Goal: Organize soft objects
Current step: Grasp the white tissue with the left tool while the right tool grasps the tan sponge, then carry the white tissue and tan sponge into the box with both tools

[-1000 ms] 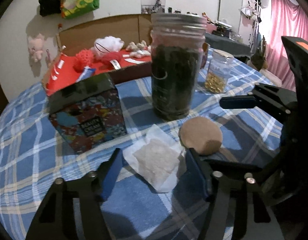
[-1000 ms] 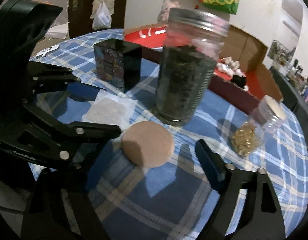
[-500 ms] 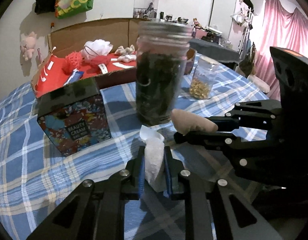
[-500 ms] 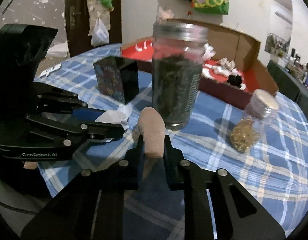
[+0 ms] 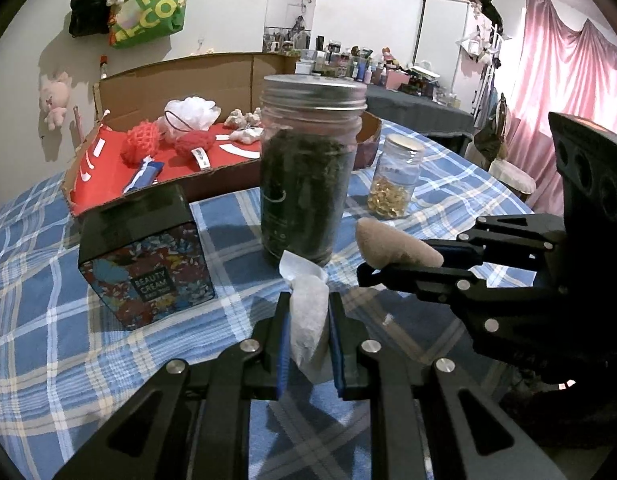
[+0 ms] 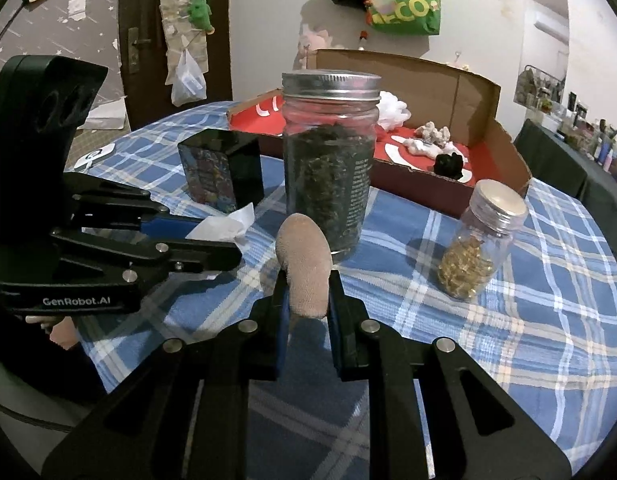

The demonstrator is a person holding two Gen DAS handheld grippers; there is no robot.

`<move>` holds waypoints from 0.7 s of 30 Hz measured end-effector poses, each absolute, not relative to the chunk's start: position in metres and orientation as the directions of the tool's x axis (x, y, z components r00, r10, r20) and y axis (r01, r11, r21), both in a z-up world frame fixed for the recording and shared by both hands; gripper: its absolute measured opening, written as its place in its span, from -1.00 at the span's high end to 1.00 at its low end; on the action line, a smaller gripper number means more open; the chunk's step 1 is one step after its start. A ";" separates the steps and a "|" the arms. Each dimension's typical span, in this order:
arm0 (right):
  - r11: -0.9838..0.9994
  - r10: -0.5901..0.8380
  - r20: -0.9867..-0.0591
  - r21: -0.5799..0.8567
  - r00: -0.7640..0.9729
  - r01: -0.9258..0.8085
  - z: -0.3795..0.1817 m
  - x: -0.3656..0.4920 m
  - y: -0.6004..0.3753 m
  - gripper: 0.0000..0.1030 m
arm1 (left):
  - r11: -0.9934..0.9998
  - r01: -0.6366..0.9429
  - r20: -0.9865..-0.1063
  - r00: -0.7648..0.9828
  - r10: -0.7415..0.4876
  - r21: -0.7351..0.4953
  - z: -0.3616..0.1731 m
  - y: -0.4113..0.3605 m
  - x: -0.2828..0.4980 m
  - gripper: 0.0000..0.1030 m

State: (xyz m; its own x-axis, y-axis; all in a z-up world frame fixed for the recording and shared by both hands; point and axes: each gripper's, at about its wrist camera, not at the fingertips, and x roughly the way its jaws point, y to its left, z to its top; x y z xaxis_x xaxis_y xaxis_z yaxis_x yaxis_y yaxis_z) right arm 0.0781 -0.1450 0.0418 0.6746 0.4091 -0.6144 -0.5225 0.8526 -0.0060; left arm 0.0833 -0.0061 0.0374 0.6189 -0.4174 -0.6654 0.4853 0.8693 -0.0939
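Observation:
My left gripper (image 5: 307, 320) is shut on a white cotton pad (image 5: 306, 304), folded upright between its blue pads and lifted off the checked tablecloth. My right gripper (image 6: 306, 300) is shut on a tan round sponge puff (image 6: 305, 264), squeezed into an upright fold. In the left wrist view the puff (image 5: 392, 246) and the right gripper's fingers (image 5: 424, 276) show at the right. In the right wrist view the white pad (image 6: 224, 226) sits in the left gripper at the left. Behind stands an open cardboard box with a red lining (image 5: 108, 172) holding red and white mesh puffs (image 5: 140, 146).
A tall glass jar of dark leaves (image 5: 308, 176) stands just ahead of both grippers. A black Beauty Cream tin (image 5: 144, 256) lies to its left, a small jar of yellow capsules (image 5: 394, 178) to its right. The box's far wall rises behind. A finger shows under the left gripper (image 6: 56, 326).
Both grippers went from open around the flat pad and puff to shut on them. Both things have left the cloth and now stand folded upright in the jaws.

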 end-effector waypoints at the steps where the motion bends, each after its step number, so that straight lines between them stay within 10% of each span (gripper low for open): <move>1: 0.854 0.406 -0.615 -0.007 0.676 -0.520 0.041 0.079 -0.145 0.69 | 0.871 0.483 -0.665 0.620 -0.416 -0.094 0.037 -0.005 0.083 0.66; 21: 0.901 0.355 -0.653 0.047 0.669 -0.432 0.037 0.079 -0.185 0.69 | 0.929 0.345 -0.699 0.631 -0.336 -0.135 0.031 0.052 0.081 0.66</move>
